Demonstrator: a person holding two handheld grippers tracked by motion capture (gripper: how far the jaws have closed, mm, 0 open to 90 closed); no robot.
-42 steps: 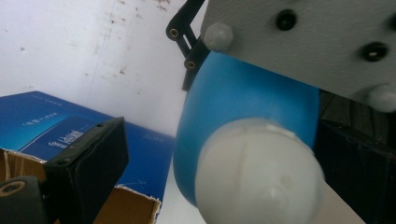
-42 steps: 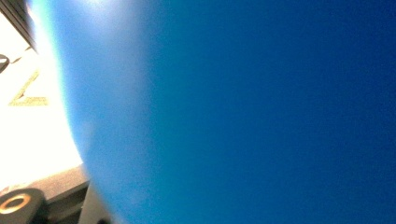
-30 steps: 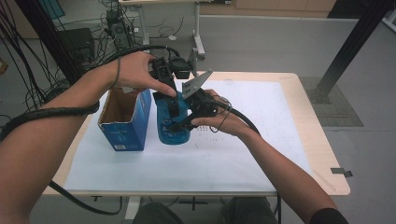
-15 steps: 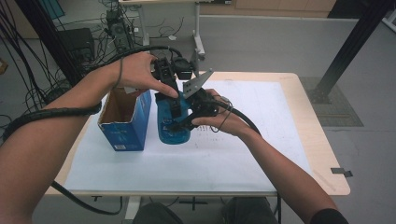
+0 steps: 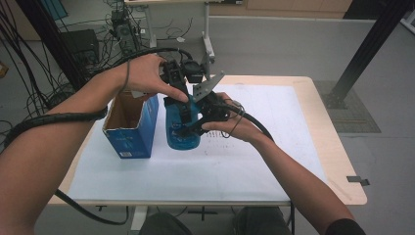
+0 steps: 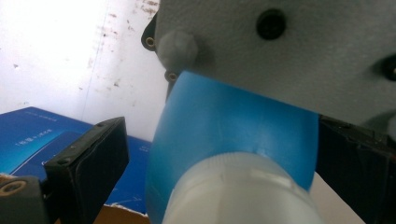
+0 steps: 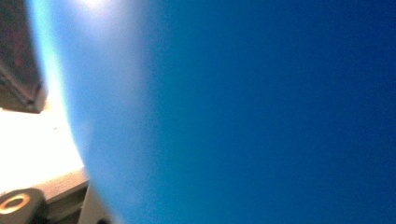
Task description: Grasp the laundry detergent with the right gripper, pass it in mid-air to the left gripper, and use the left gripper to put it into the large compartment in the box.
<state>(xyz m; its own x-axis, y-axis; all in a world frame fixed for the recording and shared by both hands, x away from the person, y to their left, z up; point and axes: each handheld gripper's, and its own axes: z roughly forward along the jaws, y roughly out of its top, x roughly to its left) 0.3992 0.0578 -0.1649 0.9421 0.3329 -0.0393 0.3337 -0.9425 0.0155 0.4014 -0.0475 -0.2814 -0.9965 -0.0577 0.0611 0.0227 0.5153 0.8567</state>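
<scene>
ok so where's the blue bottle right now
In the high view the blue bottle stands upright on the white sheet near the table's middle, just right of the open blue box, with both grippers at it from above and the right.

Left tool (image 5: 182, 105): black body, thick black ribbed cable trailing off. Right tool (image 5: 195, 128): black, grey three-cornered plate on top with dark screw holes, smooth black cable. Both forearms bare; a thin band at the left wrist.

My right gripper (image 5: 193, 128) view is blurred blue bottle (image 7: 243, 112) up close; I can't tell jaw state. Bottle's white cap (image 6: 238, 193) is cut off at the left gripper view's bottom edge.
</scene>
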